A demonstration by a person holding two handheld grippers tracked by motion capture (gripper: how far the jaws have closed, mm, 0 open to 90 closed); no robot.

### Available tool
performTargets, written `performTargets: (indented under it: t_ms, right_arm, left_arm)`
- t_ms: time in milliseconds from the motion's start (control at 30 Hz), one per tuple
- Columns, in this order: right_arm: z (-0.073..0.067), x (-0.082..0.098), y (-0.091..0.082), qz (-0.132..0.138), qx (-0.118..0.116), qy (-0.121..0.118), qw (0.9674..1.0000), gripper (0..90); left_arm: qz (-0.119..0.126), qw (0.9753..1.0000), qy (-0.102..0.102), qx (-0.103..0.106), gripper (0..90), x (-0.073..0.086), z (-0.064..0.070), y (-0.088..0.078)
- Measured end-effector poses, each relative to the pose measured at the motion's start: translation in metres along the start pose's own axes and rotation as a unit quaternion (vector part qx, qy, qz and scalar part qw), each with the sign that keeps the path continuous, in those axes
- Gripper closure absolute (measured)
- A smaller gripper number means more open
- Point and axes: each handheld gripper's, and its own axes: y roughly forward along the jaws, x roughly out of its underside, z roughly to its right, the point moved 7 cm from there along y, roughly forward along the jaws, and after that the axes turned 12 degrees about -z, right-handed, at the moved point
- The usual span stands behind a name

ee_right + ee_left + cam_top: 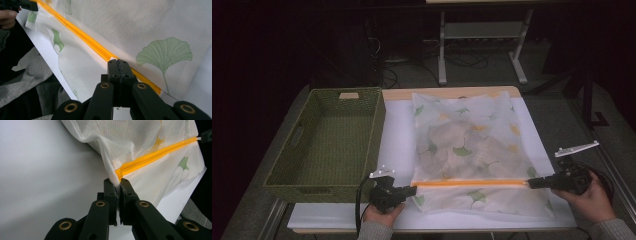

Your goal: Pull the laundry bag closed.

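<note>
In the high view a white mesh laundry bag [472, 150] printed with green and yellow leaves lies flat on the worktop [397, 130], just right of an empty green woven basket [329, 142]. An orange zipper [469, 183] runs across the bag near its front edge. The left gripper [411, 190] sits at the zipper's left end and the right gripper [532, 183] at its right end, so the bag is stretched between them. Judging by this, the zipper looks closed along its whole length, and what seems left is letting go and perhaps moving the bag to the basket.

In the left gripper view the jaws are pinched nearly together on the mesh fabric [117, 182] right where the orange zipper [155, 155] begins; the cloth puckers upward there.

In the right gripper view the jaws are pressed tight together on a small white tab [113, 59] at the zipper [82, 37]. Whether that is the slider's pull, I cannot tell. A green fan-shaped leaf [163, 55] is printed just beside it.
</note>
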Motion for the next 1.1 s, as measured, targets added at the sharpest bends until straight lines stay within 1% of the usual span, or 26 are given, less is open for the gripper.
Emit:
performTargets:
  t_ms: [67,267,400,567,767,800,867,1067,1100]
  right_arm:
    - [0.002,0.001,-0.002,0.0,0.004,0.001,1.0,89.8]
    - [0.007,0.006,-0.005,0.006,0.005,0.008,0.9999,89.7]
    - [0.009,0.008,-0.008,0.009,0.009,0.013,0.9998,89.8]
    - [0.012,0.011,-0.014,0.012,0.014,0.016,0.9997,89.8]
    - [0.02,0.017,-0.02,0.016,0.02,0.028,0.9993,89.7]
    - [0.024,0.019,-0.021,0.016,0.023,0.031,0.9991,89.8]
    - [0.025,0.02,-0.021,0.016,0.023,0.034,0.999,89.8]
    - [0.036,0.027,-0.02,0.016,0.024,0.05,0.9983,89.8]
    - [0.036,0.027,-0.02,0.016,0.024,0.05,0.9983,89.8]
  left_arm:
    - [0.0,1.0,-0.001,0.001,85.7,0.0,0.0,0.0]
    - [0.002,1.0,0.0,0.0,85.7,-0.001,0.001,0.0]
    - [0.002,1.0,-0.001,0.0,85.7,-0.001,0.001,-0.001]
    - [0.001,1.0,0.003,-0.002,85.7,-0.002,0.001,-0.001]
    - [0.0,1.0,0.002,-0.002,85.7,-0.002,0.001,-0.001]
    - [0.0,1.0,0.002,-0.002,85.7,-0.002,0.001,-0.001]
    - [0.0,1.0,0.002,-0.002,85.7,-0.001,0.001,-0.001]
    - [-0.002,1.0,0.0,-0.004,85.7,-0.002,0.0,-0.001]
    - [-0.002,1.0,0.0,-0.004,85.7,-0.002,0.0,-0.001]
